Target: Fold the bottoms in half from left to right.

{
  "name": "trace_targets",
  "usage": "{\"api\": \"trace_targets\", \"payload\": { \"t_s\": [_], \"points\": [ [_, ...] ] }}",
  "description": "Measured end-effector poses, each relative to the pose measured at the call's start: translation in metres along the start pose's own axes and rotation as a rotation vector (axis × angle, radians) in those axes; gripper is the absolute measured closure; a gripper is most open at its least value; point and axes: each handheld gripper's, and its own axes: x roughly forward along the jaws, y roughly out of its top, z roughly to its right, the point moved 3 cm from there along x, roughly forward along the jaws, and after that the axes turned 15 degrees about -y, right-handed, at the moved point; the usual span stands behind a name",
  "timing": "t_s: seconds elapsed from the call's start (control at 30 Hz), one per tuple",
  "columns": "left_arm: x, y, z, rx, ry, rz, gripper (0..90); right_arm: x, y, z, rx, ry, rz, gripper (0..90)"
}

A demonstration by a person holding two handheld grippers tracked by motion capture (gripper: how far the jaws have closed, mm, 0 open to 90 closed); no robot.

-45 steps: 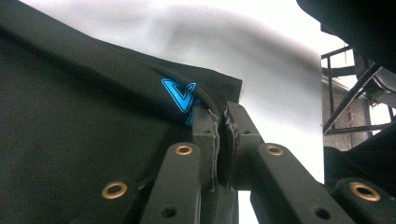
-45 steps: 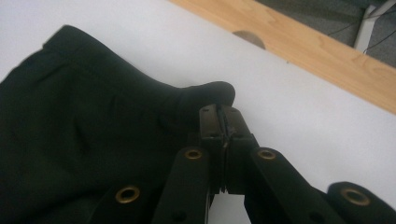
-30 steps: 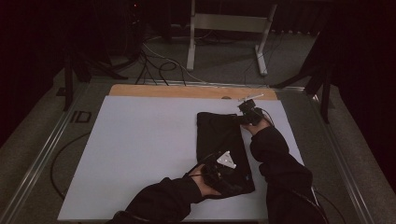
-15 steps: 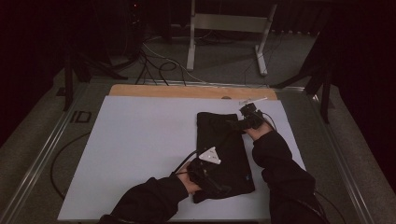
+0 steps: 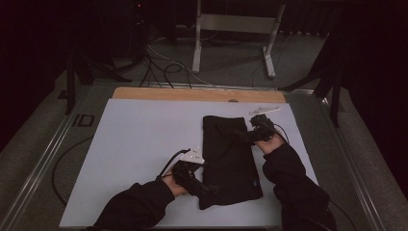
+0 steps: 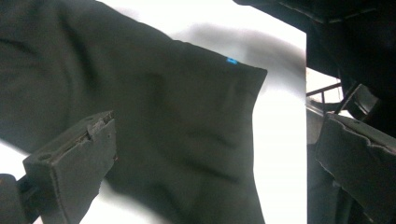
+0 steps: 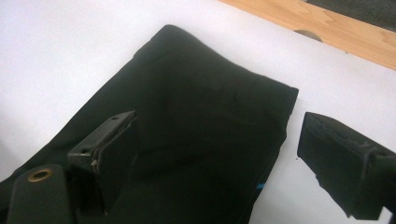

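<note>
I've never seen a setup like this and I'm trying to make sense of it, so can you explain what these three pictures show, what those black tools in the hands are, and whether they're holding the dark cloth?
A person in dark sleeves holds a hand tool with two black fingers in each hand. The high view looks down on the table; the other two pictures come from small cameras riding on the tools, looking along their fingers.

On the pale white table mat lies a folded black fabric garment. A light wooden board runs along the mat's far edge.

The left gripper sits at the garment's near left edge, the right gripper at its far right edge. Both have just been opening: their fingers stand wide apart over the cloth, so nothing is held now.
</note>
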Motion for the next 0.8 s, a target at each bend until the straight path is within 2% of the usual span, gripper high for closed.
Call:
{"api": "trace_targets", "payload": {
  "t_s": [0.23,0.47,0.63,0.8],
  "points": [
    [-0.015,-0.011,-0.002,-0.02,0.024,0.025,0.0,-0.018,-0.011,-0.007,-0.014,0.014,0.028,10.6],
    [-0.025,-0.019,-0.001,-0.013,0.037,0.042,0.0,-0.035,-0.024,-0.012,-0.022,0.024,0.05,10.4],
    [-0.029,-0.024,-0.001,-0.012,0.047,0.054,0.0,-0.048,-0.035,-0.015,-0.008,0.049,0.063,10.4],
    [-0.035,-0.029,0.003,-0.012,0.045,0.08,0.0,-0.06,-0.047,-0.019,-0.02,0.043,0.069,10.4]
  ]
}}
